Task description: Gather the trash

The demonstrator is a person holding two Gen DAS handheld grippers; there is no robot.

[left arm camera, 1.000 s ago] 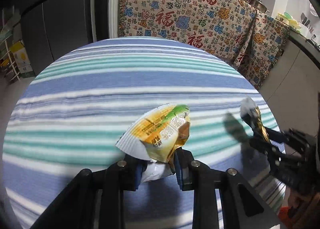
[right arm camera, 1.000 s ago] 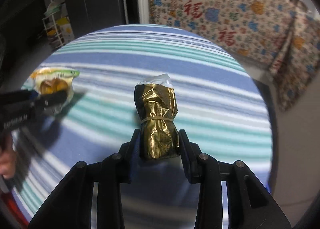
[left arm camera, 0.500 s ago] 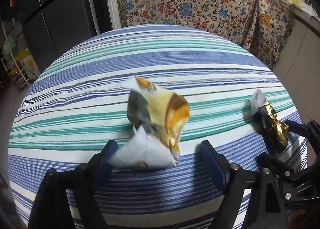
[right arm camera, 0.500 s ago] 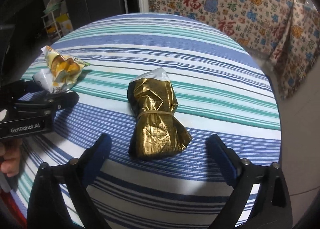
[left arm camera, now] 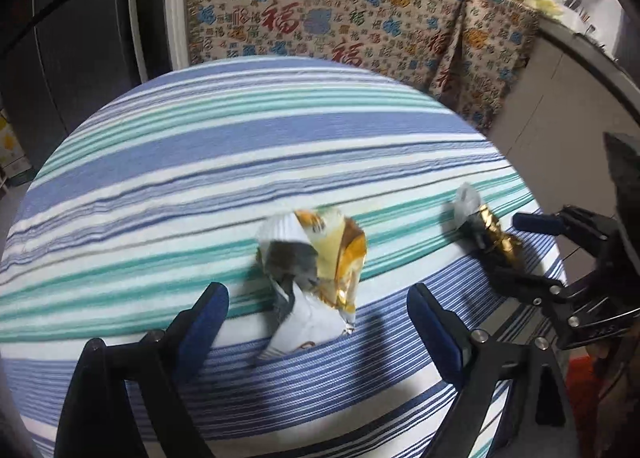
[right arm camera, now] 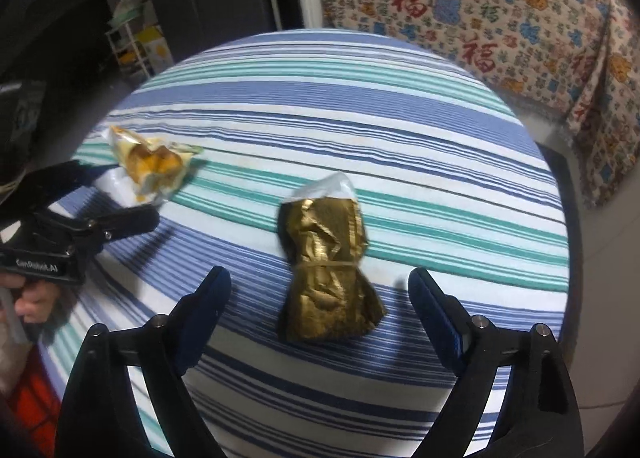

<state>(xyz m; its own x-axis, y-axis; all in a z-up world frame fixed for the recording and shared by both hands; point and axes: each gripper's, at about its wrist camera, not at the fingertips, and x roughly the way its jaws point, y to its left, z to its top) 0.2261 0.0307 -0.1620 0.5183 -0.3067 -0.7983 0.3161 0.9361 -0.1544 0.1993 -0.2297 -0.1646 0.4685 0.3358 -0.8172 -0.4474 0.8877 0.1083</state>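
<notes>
Yellow-and-white crumpled wrapper [left arm camera: 316,278]: lies on the striped desk [left arm camera: 240,146], between the fingers of the left tongs [left arm camera: 318,308], whose jaws are opening wide, pads clear of it. Gold foil bundle [right arm camera: 326,266], banded at its waist: lies at 3 o'clock of the wrapper, between the right tongs [right arm camera: 320,306], jaws wide but closing, not touching it. Patterned cloth [left arm camera: 340,18] hangs at 12 o'clock beyond the desk.

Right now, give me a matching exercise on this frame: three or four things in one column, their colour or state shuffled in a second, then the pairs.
Things:
1. gold wrapper
2. yellow-and-white wrapper
3. tablecloth
4. hanging blanket

Descriptions:
A. blue, white and teal stripes
B. beige with red characters
C. cinched at its middle by a band
D. crumpled, lying between the left gripper's open jaws

Pairs: 1-C, 2-D, 3-A, 4-B
</notes>
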